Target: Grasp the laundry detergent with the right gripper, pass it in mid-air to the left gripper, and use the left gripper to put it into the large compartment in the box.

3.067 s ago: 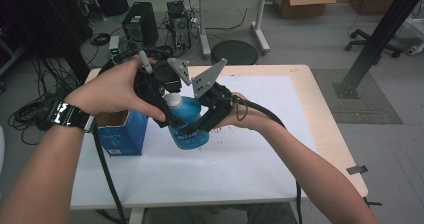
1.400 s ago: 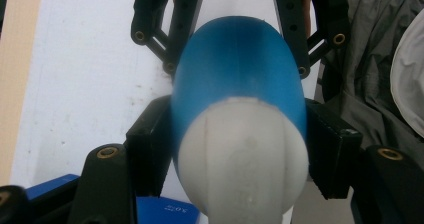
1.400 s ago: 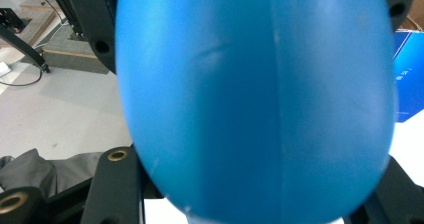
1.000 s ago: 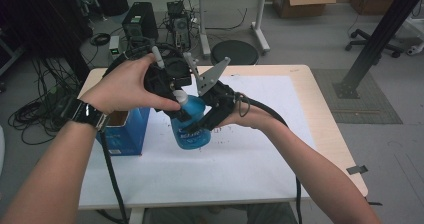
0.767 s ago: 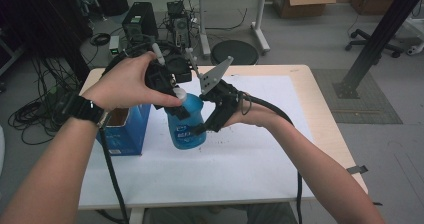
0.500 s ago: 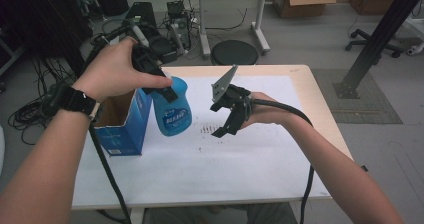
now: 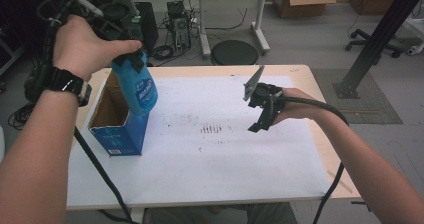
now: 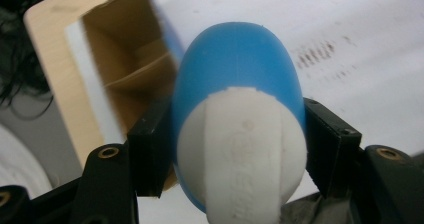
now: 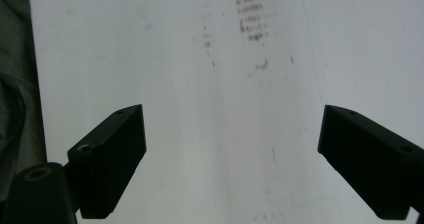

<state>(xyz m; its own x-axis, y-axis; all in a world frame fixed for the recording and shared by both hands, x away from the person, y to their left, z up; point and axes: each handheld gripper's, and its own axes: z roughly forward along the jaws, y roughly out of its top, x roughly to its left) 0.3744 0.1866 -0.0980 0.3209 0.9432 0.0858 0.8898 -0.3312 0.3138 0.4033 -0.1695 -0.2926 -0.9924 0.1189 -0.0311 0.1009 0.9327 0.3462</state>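
In the high view, the left gripper (image 7: pixel 131 59) held a blue bottle (image 7: pixel 137 86) by its neck, hanging just above the open blue box (image 7: pixel 116 126) at about nine o'clock on the white sheet (image 7: pixel 210 149), while the right gripper (image 7: pixel 260 111) hovered empty at three o'clock, well apart from both. In the left gripper view, the jaws were clamped on either side of the bottle (image 8: pixel 237 89) just below its white cap (image 8: pixel 242 149), and the box's brown interior (image 8: pixel 130 69) lay below toward ten o'clock. In the right gripper view, the jaws stood wide with nothing between them above the smudged sheet (image 9: pixel 200 84). The step in hand looked like lowering the bottle into the box; doing it well would mean centring the bottle's base over the opening, keeping it upright, and releasing only once it rested inside.
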